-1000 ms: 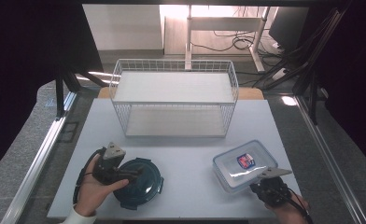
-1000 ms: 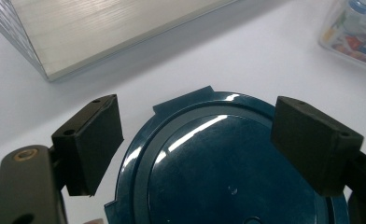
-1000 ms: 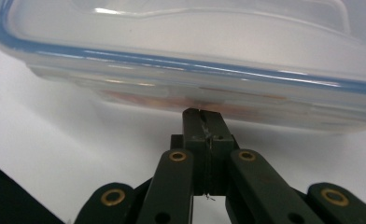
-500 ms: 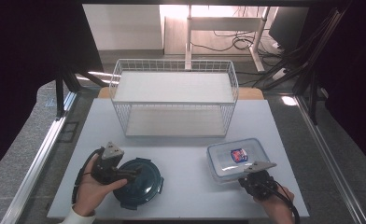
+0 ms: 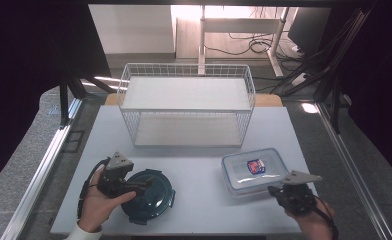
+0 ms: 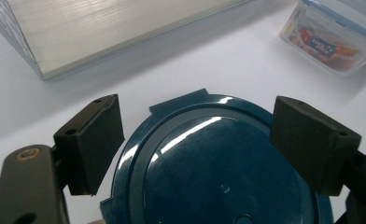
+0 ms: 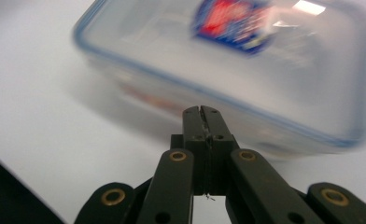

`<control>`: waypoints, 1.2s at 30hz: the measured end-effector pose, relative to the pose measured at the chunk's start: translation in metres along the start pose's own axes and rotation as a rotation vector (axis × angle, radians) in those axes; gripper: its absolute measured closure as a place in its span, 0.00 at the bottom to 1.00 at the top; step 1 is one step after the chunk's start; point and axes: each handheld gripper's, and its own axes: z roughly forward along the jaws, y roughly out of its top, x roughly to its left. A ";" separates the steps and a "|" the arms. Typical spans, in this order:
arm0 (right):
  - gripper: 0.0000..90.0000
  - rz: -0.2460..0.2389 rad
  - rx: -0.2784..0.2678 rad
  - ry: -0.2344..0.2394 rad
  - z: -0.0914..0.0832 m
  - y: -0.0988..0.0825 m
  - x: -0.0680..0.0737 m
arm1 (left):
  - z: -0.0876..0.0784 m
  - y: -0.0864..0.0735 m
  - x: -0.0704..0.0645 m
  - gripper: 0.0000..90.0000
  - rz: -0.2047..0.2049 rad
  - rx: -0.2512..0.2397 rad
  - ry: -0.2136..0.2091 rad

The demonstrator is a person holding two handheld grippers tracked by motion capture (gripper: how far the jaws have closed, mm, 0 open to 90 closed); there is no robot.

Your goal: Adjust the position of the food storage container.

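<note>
A white counter (image 5: 199, 165) carries three things, with bare surface left between them. The dark teal round lid (image 5: 148, 195) lies flat near the counter's front edge, toward the front left corner, and the left gripper (image 5: 134, 186) reaches over its left rim. In the left gripper view its fingers (image 6: 91, 140) stand wide apart on either side of the lid (image 6: 223, 168), not pressing it, with open counter stretching ahead toward the rack. The clear rectangular container (image 5: 255, 170), blue-rimmed and bearing a red and blue label, sits toward the front right corner, well apart from the lid. Just in front of it, close to the front edge, is the right gripper (image 5: 279, 192); the right gripper view shows its fingers (image 7: 202, 126) closed tight against each other with nothing between them, the tips just short of the container's near wall (image 7: 209, 79). A white wire shelf rack (image 5: 186, 107) stands along the counter's back edge, leaving a clear band of counter between it and both things. Compared with a second ago, the container has been pushed a little toward the rack and lies squarer to the front edge, while the left gripper and the lid are unchanged.
</note>
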 end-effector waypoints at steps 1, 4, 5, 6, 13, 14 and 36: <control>0.99 0.011 -0.012 -0.021 -0.006 0.002 -0.007 | 0.000 0.000 0.000 0.19 -0.002 -0.002 -0.012; 0.99 0.065 -0.051 -0.080 -0.019 0.008 -0.034 | -0.001 0.001 -0.002 0.19 -0.009 -0.009 -0.023; 0.99 0.082 -0.055 -0.102 -0.020 0.010 -0.043 | -0.001 0.002 -0.003 0.19 -0.009 -0.010 -0.022; 0.99 0.099 -0.057 -0.120 -0.019 0.011 -0.052 | -0.001 0.003 -0.003 0.19 -0.009 -0.013 -0.023; 0.99 0.180 -0.001 -0.156 0.014 0.018 -0.096 | 0.000 0.006 -0.004 0.19 -0.011 -0.017 -0.010; 0.99 0.181 0.011 -0.157 0.020 0.017 -0.099 | 0.000 0.006 -0.004 0.19 -0.014 -0.017 -0.006; 0.99 0.119 0.100 -0.104 0.034 0.003 -0.090 | -0.002 0.003 -0.006 0.20 0.002 -0.029 0.009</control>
